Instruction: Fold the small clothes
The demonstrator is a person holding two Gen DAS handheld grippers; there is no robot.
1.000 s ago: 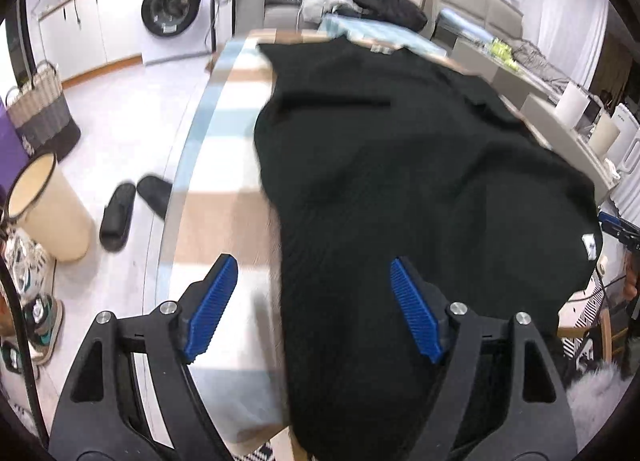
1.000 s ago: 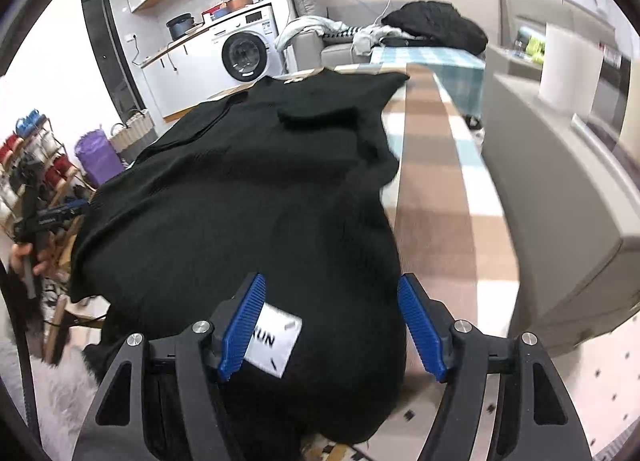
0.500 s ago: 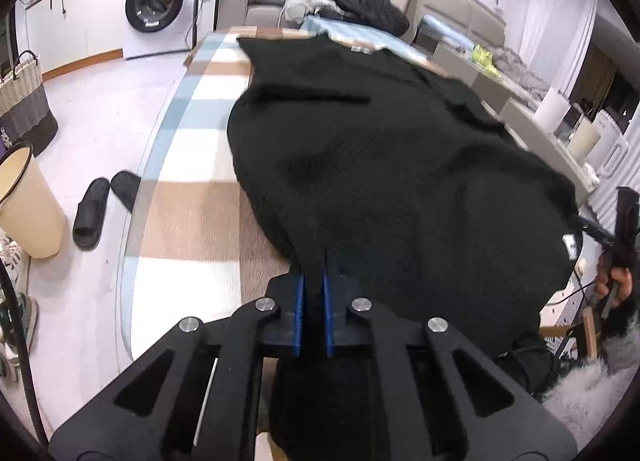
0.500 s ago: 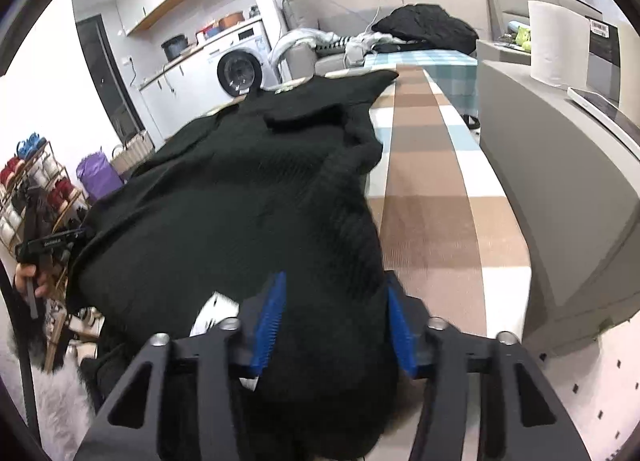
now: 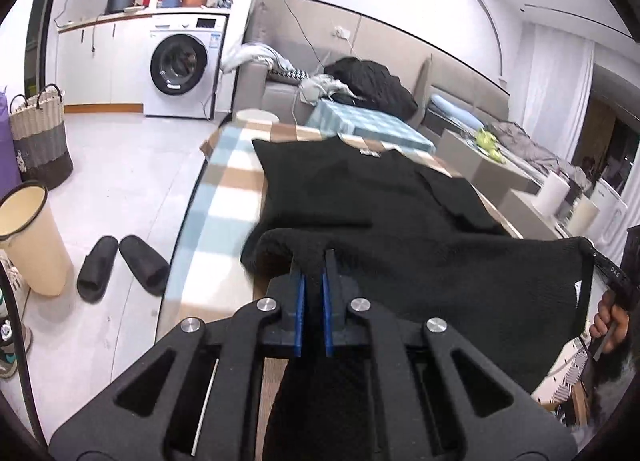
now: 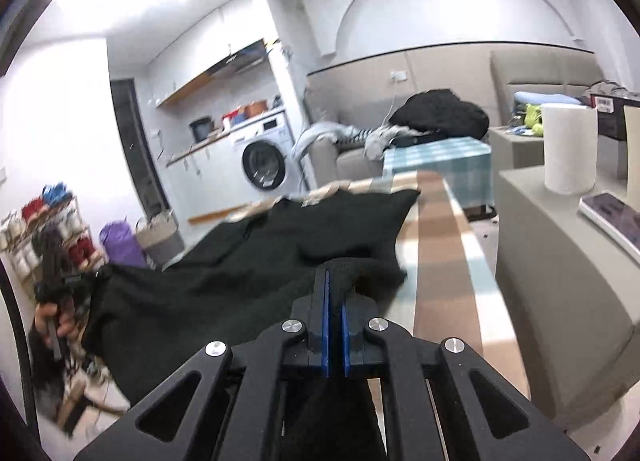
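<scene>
A black knit garment lies along a table covered with a checked cloth. Its near hem is lifted off the table and stretched between both grippers. My left gripper is shut on the hem's left corner, blue pads pinching the fabric. My right gripper is shut on the right corner, where the fabric bunches above the pads. In the left wrist view the right gripper and a hand show at the far right. In the right wrist view the left gripper shows at the far left.
A cream bin and black slippers sit on the floor left of the table. A grey cabinet with a paper roll stands close on the right. A washing machine and a sofa with clothes lie beyond.
Both grippers closed on the hem's corners, the left first, and rose, lifting the near edge off the table. Both now point closer to level, showing more of the room.
</scene>
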